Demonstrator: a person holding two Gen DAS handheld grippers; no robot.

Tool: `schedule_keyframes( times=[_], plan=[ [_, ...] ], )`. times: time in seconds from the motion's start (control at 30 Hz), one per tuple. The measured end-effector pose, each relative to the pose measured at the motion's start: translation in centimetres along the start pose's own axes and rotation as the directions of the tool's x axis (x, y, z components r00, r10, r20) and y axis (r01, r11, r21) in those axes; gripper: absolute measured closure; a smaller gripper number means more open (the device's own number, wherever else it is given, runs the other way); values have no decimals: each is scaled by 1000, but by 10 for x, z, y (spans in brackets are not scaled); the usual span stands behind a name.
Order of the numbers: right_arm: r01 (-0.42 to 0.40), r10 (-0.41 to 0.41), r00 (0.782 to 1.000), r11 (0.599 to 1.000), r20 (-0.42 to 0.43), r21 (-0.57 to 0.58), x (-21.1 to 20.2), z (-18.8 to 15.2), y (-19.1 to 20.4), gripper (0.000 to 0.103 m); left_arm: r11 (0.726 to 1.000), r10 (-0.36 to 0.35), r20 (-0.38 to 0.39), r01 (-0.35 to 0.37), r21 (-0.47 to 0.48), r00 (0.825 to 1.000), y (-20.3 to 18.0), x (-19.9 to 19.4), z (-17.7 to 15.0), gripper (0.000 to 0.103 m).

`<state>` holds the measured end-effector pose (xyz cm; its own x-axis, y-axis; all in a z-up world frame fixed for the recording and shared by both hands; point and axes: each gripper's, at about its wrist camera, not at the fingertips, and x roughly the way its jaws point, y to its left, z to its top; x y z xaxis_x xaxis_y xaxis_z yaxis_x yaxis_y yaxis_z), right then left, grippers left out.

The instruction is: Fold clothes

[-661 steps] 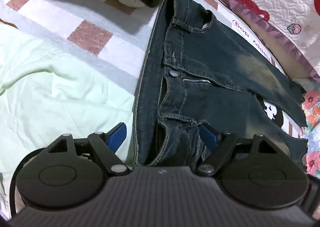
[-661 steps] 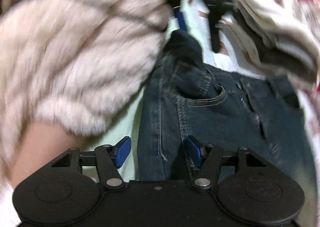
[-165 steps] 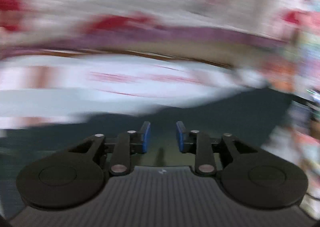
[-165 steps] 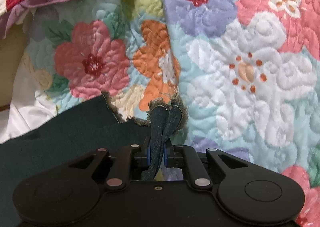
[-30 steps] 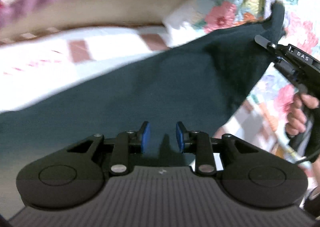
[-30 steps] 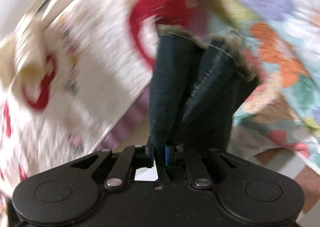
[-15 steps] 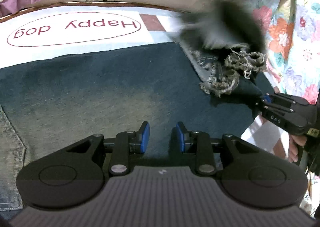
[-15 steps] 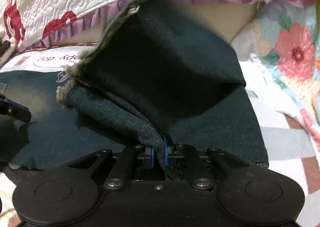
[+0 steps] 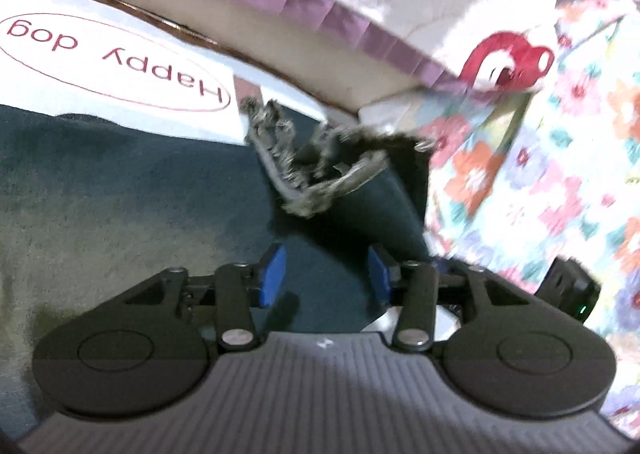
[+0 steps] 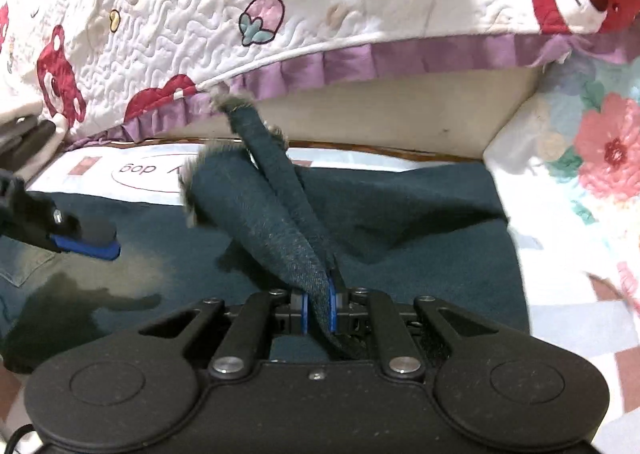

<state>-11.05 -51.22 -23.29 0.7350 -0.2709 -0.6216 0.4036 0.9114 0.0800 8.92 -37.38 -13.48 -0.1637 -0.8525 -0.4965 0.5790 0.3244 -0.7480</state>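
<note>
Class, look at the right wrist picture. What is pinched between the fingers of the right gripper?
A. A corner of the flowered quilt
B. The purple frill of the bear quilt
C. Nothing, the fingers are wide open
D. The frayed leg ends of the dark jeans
D: the right gripper is shut on the frayed leg ends of the jeans, which rise from between its blue fingers.

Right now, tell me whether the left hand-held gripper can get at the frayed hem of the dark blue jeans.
Probably yes. The left hand-held gripper is open just above the dark blue jeans, and the frayed hem lies ahead with nothing between. The right hand-held gripper is shut on the same leg ends.
</note>
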Motion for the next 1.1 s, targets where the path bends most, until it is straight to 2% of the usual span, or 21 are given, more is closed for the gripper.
schedule_keyframes(
  times=[0.1, 0.33, 0.5, 0.63, 0.77, 0.83, 0.87, 0.93, 0.97, 1.03, 1.1],
  plan=[
    [-43, 43, 999, 999, 2, -3, -1, 6, 14, 90, 997, -37, 8, 37, -64, 999, 3, -7, -1, 52],
    [-122, 122, 992, 992, -30, -26, 1, 11, 54, 90, 995, -16, 36, 20, -102, 999, 6, -13, -7, 47],
    [-156, 155, 987, 987, -40, -22, 5, 11, 67, 90, 992, -1, 55, 8, -129, 998, 8, -17, -11, 39],
    [-182, 179, 982, 982, -53, -46, 6, 13, 78, 90, 988, 15, 71, -4, -153, 997, 10, -20, -14, 37],
    [-205, 199, 977, 976, -76, -75, 6, 10, 92, 90, 984, 132, 95, -118, -135, 987, 16, -12, -14, 32],
    [-216, 208, 974, 972, -88, -89, 7, 8, 98, 90, 979, 161, 94, -147, -139, 983, 22, -7, -12, 32],
    [-222, 213, 972, 970, -95, -96, 7, 8, 102, 90, 978, 170, 96, -156, -141, 981, 25, -5, -12, 36],
    [-234, 222, 970, 965, -101, -118, 4, 6, 107, 90, 977, 168, 110, -151, -148, 980, 31, -3, -10, 61],
    [-222, 211, 973, 966, -97, -129, 2, 5, 107, 90, 978, 173, 123, -156, -137, 977, 31, -4, -9, 87],
    [-180, 170, 982, 972, -78, -149, -3, 2, 106, 91, 978, 210, 183, -206, -41, 960, 13, -17, -7, 92],
    [-137, 129, 990, 976, -58, -169, -8, -2, 105, 88, 964, 240, 247, -260, 52, 939, -5, -29, -6, 93]
  ],
)
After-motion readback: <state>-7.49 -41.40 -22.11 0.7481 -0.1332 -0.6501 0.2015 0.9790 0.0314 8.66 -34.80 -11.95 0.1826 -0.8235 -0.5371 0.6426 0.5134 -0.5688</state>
